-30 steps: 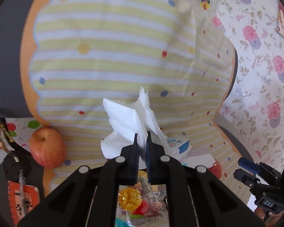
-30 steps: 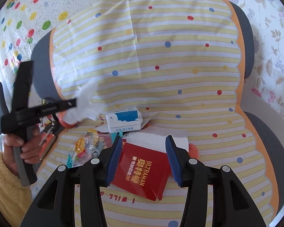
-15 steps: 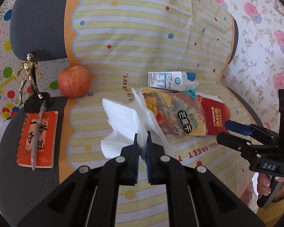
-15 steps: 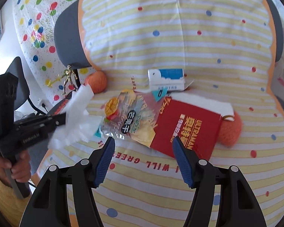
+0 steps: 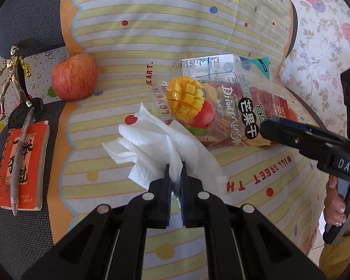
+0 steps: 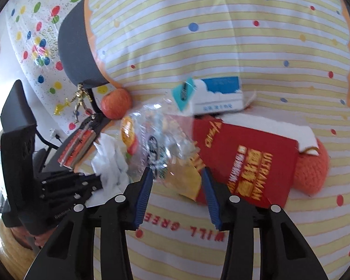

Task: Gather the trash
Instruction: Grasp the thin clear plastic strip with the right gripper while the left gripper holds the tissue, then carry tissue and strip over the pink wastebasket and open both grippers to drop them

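While the left gripper [image 5: 174,168] clamps the white tissue [image 5: 156,144] over the striped cloth [image 5: 133,4], the right gripper [image 6: 176,182], jaws just closing (pads not yet pressing), straddles the near end of the dried-mango bag [image 6: 158,144], which overlaps the red packet [image 6: 245,161].

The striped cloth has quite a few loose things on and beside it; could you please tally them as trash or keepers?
Trash: 4 (crumpled white tissue, clear dried-mango snack bag, blue-and-white milk carton, torn red Ultraman packet)
Keepers: 5 (red apple, orange notebook, grey pen, gold figurine, orange knitted ball)
Total: 9
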